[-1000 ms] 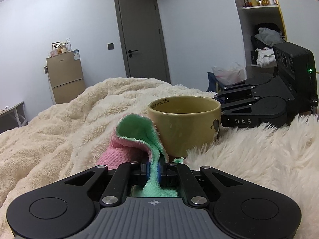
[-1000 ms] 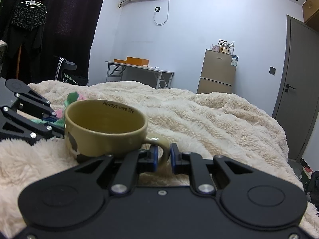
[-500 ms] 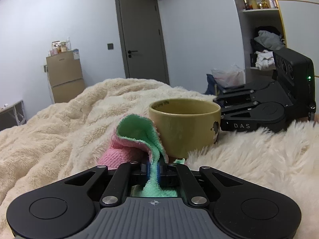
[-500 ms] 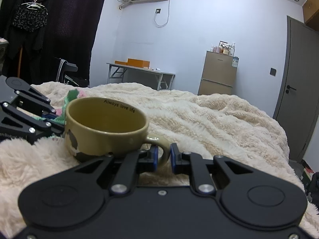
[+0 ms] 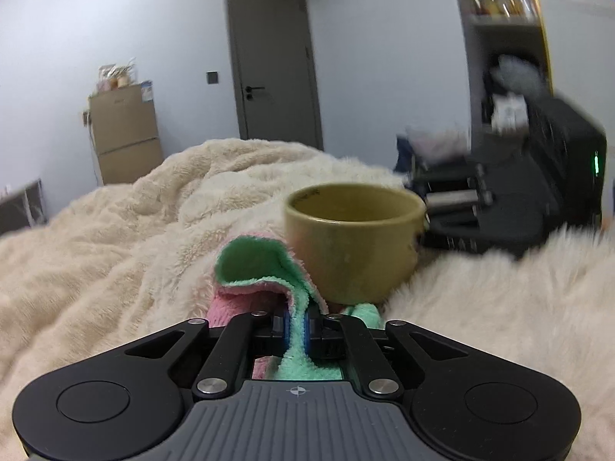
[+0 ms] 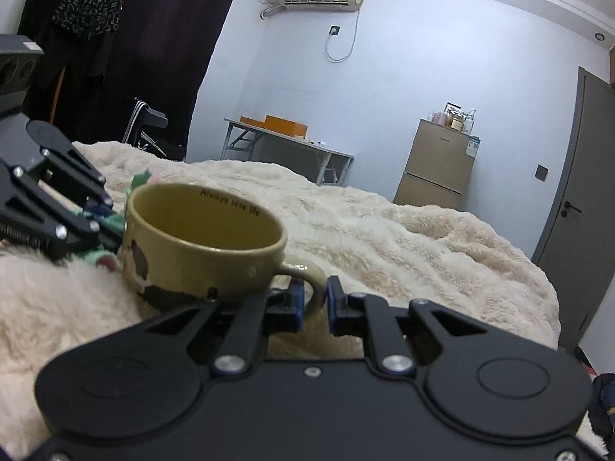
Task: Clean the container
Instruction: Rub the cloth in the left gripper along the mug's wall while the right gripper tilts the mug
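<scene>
An olive-yellow mug [image 5: 353, 238] with lettering inside its rim stands tilted on a fluffy cream blanket [image 5: 115, 238]. My right gripper [image 6: 314, 301] is shut on the mug's handle [image 6: 307, 272], and the mug [image 6: 203, 246] fills the left of the right wrist view. A green and pink cloth [image 5: 261, 265] is pinched in my left gripper [image 5: 296, 330], which is shut on it just short of the mug's near wall. In the right wrist view the left gripper [image 6: 103, 219] sits at the mug's far left side, with bits of the cloth [image 6: 96, 257] under it.
The blanket [image 6: 384, 230] covers a bed all around. Beyond it are a grey door [image 5: 269, 61], a small fridge [image 5: 123, 134], a folding table [image 6: 284, 142] with orange boxes, shelves [image 5: 499, 19] with clothes, and dark hanging clothes [image 6: 88, 11].
The mug has lifted and tipped in the right gripper's hold. The left gripper with the cloth has moved in closer to the mug, and the right gripper now shows blurred.
</scene>
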